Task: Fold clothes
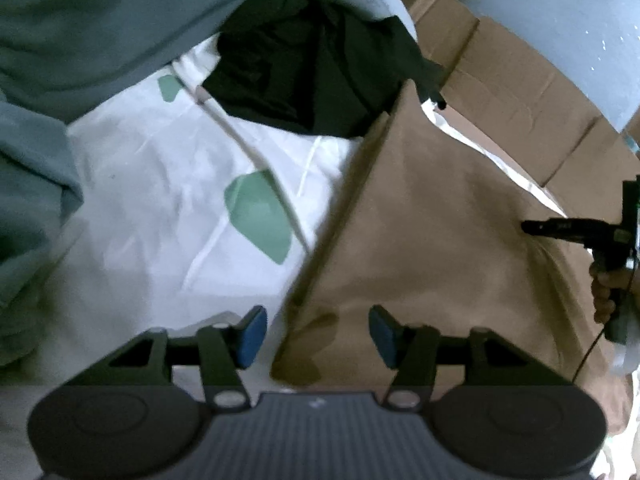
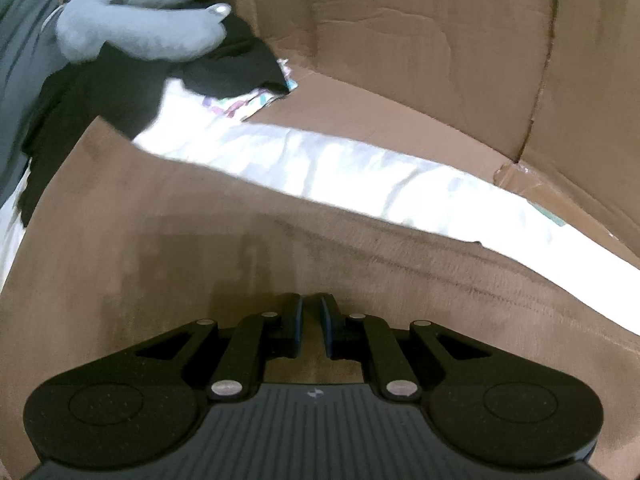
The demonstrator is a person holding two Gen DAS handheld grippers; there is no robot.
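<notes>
Brown garment (image 1: 440, 216): spread flat on the white sheet (image 1: 160, 208), lying beneath and ahead of both my sets of fingers; its left edge runs diagonally away from between the left fingers toward the black garment

Left gripper (image 1: 318, 334): fingers wide apart with blue pads, holding nothing, poised over the near left corner of the brown cloth, one finger over the sheet and one over the cloth

Right gripper (image 2: 312, 322): fingers (image 2: 294, 320) drawn together almost to touching, low over the brown cloth; I cannot tell whether a fold is pinched between them. From the left wrist it shows far to the right of my left fingers, tips on the cloth

Black garment (image 1: 312, 72): crumpled, well ahead of the left fingers, past the far corner of the brown cloth

Grey-blue fabric (image 1: 80, 40): bunched ahead and to the left

Cardboard (image 2: 420, 48): ahead and right of the right fingers, beyond the strip of sheet
</notes>
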